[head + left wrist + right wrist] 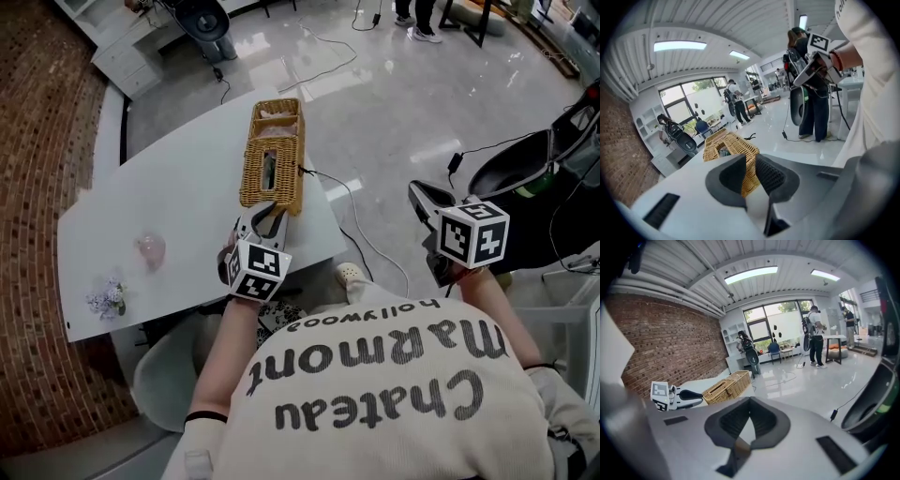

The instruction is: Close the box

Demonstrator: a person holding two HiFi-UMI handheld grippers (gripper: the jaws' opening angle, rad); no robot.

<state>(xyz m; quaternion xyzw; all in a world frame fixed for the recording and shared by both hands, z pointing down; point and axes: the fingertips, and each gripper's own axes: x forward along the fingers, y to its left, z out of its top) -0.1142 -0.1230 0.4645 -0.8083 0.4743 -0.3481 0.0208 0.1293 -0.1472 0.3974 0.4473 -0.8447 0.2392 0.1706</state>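
The box (273, 159) lies on the desk (178, 187) along its right edge, lengthwise away from the person. The left tongs (265, 217) sit at the box's near end. A small object (150, 249) and a flower bundle (108, 299) lie well apart to the left. The right tongs (422, 199) hang right of the desk, over the floor.

A white table (178, 178) carries a pale pink object (150, 250) and, near it, a small flowery bundle (108, 299); a brick wall (37, 112) runs beside it
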